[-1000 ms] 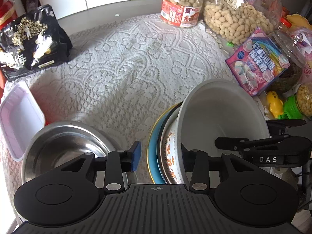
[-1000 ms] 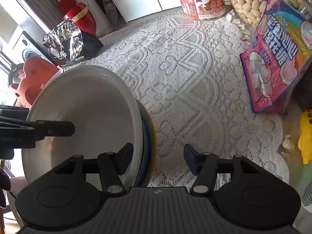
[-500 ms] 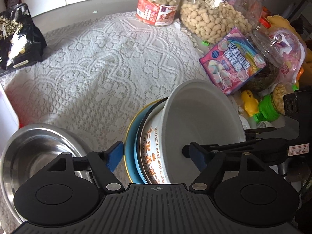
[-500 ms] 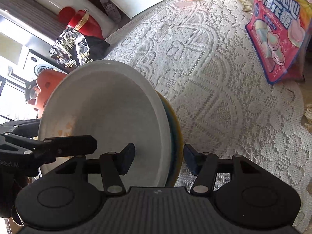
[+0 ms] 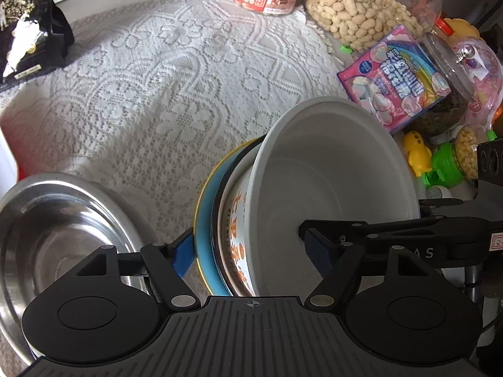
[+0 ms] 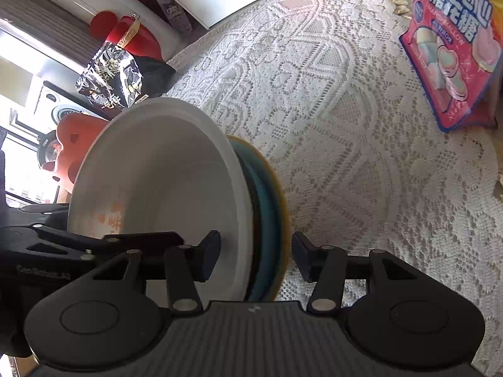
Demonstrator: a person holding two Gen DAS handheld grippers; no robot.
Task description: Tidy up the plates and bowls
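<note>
Two grippers straddle one tilted stack: a white plastic bowl with orange lettering (image 5: 333, 188) nested against a blue plate with a yellow rim (image 5: 206, 216), tipped on edge near the lace-covered table's (image 5: 163, 72) near edge. My left gripper (image 5: 248, 248) stands wide apart, pads clear of the stack. My right gripper (image 6: 254, 256) has just been closing, with bowl and plate between its jaws; the right pad shows a gap, so no clamp yet. A stainless steel bowl (image 5: 59, 229) sits beside them, toward the near left corner. I judge this a handover; next, the right needs a firm pinch before lifting.
</note>
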